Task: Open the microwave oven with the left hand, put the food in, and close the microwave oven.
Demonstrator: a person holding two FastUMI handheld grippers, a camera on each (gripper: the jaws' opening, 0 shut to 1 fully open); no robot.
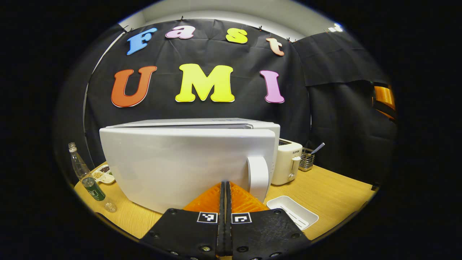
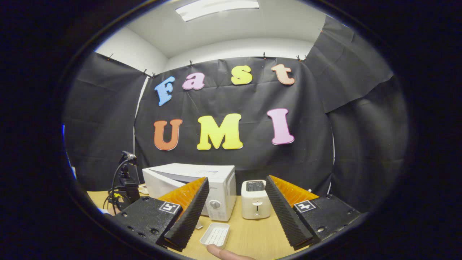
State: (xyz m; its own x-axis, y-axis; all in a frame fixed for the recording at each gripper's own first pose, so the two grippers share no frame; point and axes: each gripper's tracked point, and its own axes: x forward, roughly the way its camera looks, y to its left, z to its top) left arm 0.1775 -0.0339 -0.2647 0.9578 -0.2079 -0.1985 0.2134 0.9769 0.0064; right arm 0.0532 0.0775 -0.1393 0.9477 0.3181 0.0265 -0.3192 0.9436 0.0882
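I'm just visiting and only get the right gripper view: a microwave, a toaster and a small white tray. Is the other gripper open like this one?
Observer: No, the left gripper is closed tight and holds nothing.
Operator: What is it aimed at?
Observer: The microwave door, seen close up, with the door's white handle just beside the gripper.
Operator: Is anything sitting left of the microwave?
Observer: Yes, a clear bottle with a green label stands on the table there.
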